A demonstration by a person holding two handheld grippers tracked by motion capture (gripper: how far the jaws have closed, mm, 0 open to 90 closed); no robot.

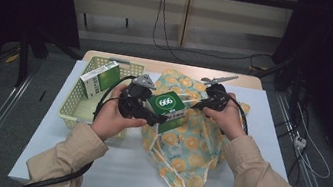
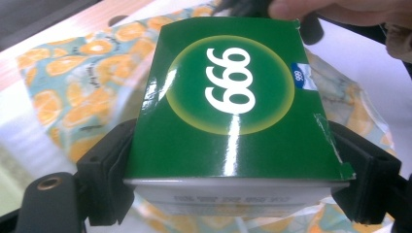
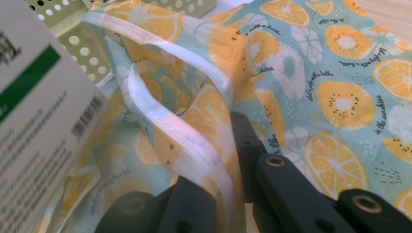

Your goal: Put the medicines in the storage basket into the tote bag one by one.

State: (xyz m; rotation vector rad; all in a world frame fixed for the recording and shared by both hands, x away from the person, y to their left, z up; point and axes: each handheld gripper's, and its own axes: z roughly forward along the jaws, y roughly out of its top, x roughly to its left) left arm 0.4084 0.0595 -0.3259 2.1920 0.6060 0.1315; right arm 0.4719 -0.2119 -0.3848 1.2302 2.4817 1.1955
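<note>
Beige sleeves enter from the bottom of the high view, and each hand carries a black two-jaw tool over a white table [image 1: 258, 138]. Left of centre in that view, the left gripper [image 1: 163, 119] is clamped on a green box [image 1: 168, 110] printed with "666" inside a pale ring; the box sits at the middle of the frame, held just above the fruit-print bag [image 1: 185, 152]. Seen from the left gripper view, the same green box [image 2: 233, 102] takes up the centre, its glossy face up and its white printed end toward the camera, with one black jaw pressed to each of its sides at lower left and lower right. Behind it the bag [image 2: 82, 87] spreads across the upper left. To the right of centre in the high view, the right gripper [image 1: 202, 102] is clenched on the bag's white-edged rim. From the right gripper view, the jaws rise from the bottom centre, closed tight with the white trim [image 3: 194, 141] and a fold of orange-patterned cloth pinched between them, and the bag [image 3: 340, 73] fills the right side. At the upper left of the high view stands a pale green perforated basket [image 1: 71, 104], holding a second green and white box [image 1: 100, 79] tilted on its edge.
</note>
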